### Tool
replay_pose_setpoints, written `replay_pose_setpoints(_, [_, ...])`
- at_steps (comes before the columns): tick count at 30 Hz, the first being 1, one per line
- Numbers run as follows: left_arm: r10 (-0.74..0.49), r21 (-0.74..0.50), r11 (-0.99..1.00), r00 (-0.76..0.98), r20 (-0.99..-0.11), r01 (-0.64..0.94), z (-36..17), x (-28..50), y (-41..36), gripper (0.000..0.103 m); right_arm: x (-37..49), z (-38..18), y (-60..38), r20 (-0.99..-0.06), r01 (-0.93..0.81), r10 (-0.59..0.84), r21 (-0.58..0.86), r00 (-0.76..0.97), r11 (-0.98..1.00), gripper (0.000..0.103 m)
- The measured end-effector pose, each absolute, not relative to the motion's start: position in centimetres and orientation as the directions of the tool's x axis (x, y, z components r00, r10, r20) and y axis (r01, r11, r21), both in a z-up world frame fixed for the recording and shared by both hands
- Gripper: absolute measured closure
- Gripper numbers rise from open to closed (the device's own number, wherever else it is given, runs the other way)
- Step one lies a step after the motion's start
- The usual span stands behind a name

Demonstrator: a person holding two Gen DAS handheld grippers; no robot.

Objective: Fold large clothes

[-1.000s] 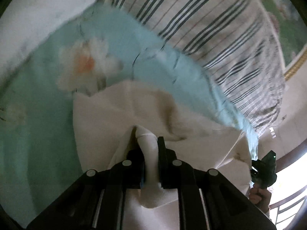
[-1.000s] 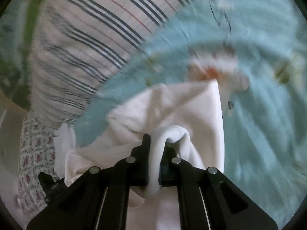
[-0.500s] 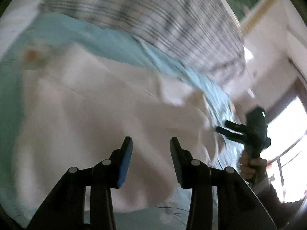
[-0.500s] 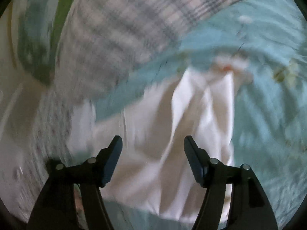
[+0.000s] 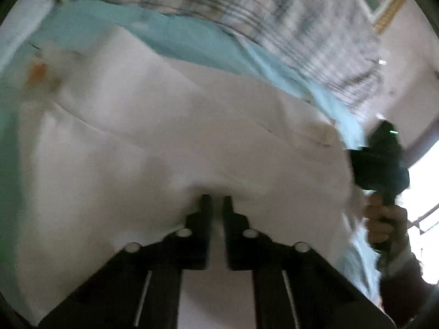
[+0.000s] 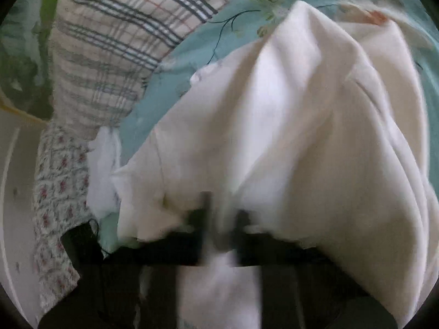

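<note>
Both tongs are pinching the near edge of the white garment (image 5: 170, 137), which is lying spread over the teal floral bedsheet (image 5: 175, 38), likely so the hem can be lifted and carried over for a fold. The left tongs (image 5: 216, 201) have just been closing and are now nipping a ridge of cloth; the right tongs (image 6: 221, 213) likewise, blurred but gripping a bunched fold. The cloth is looking soft, thin and creasing easily. Beyond the garment a plaid quilt (image 6: 109, 41) is lying.
</note>
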State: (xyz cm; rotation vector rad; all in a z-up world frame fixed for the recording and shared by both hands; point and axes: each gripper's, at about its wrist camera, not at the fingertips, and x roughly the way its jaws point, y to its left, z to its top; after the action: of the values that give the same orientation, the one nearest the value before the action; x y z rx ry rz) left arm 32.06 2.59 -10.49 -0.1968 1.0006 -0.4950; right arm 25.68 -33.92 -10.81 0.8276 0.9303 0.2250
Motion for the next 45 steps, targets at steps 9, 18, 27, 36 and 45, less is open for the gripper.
replay_pose_setpoints(9, [-0.209,-0.221,0.974,0.594,-0.777,0.053,-9.9,36.0,10.2,0.102,29.4,-9.1,-36.2,-0.566,0.197,0.396,0.719,0.723,0.667,0.09])
replay_pose_setpoints(18, [-0.284,-0.268,0.956,0.622,-0.729,0.122,-8.0,28.1,8.4,0.062,18.9,-6.7,-38.6,-0.651,0.267,0.15,0.496,0.744,0.826,0.037])
replay_pose_setpoints(27, [-0.252,-0.185,0.967,0.56,-0.789,0.173,-10.2,25.4,7.2,0.076,15.4,-7.7,-37.6,-0.75,0.218,0.174,0.393,0.637,0.894,0.096])
replay_pose_setpoints(36, [-0.336,-0.297,0.941,0.56,-0.757,0.164,-7.7,25.0,7.0,0.078,13.0,-6.5,-40.4,-0.766,0.346,0.088,0.386,0.637,0.855,0.083])
replay_pose_setpoints(45, [-0.447,-0.206,0.834,0.407,-0.797,0.511,-7.8,27.2,-8.7,0.058,20.6,-7.7,-32.6,-0.769,0.088,0.29,0.407,0.57,0.909,0.081])
